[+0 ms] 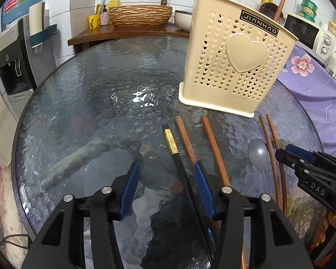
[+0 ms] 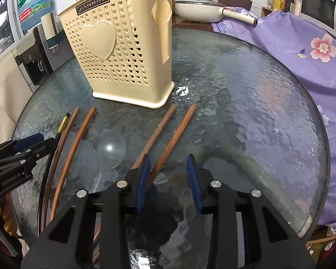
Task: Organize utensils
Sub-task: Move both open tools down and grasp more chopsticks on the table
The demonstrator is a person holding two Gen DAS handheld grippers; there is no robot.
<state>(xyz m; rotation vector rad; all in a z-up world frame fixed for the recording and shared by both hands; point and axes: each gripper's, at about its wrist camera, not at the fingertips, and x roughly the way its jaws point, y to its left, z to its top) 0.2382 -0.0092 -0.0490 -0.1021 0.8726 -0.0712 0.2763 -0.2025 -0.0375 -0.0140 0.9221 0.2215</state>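
A cream perforated utensil holder [image 1: 235,62] [image 2: 121,44] stands upright on the round glass table [image 1: 89,89], with a black stick and a brown stick poking out of its top. My left gripper [image 1: 166,164] is open low over the table. A black chopstick with a gold band [image 1: 171,137] runs between its jaws, close to the right pad. Two brown chopsticks [image 1: 215,152] lie just right of it. My right gripper [image 2: 168,158] is open. One brown chopstick [image 2: 177,132] slants in between its jaws by the left pad, and its twin [image 2: 159,127] lies left of that. A clear spoon [image 2: 110,150] rests between the two grippers.
A purple floral cloth [image 2: 302,51] covers the surface right of the table. A microwave [image 1: 302,31] stands behind it. A wooden basin [image 1: 141,15] sits on a shelf at the back, and a water dispenser [image 1: 9,67] is at the left. The table's rim curves close on both sides.
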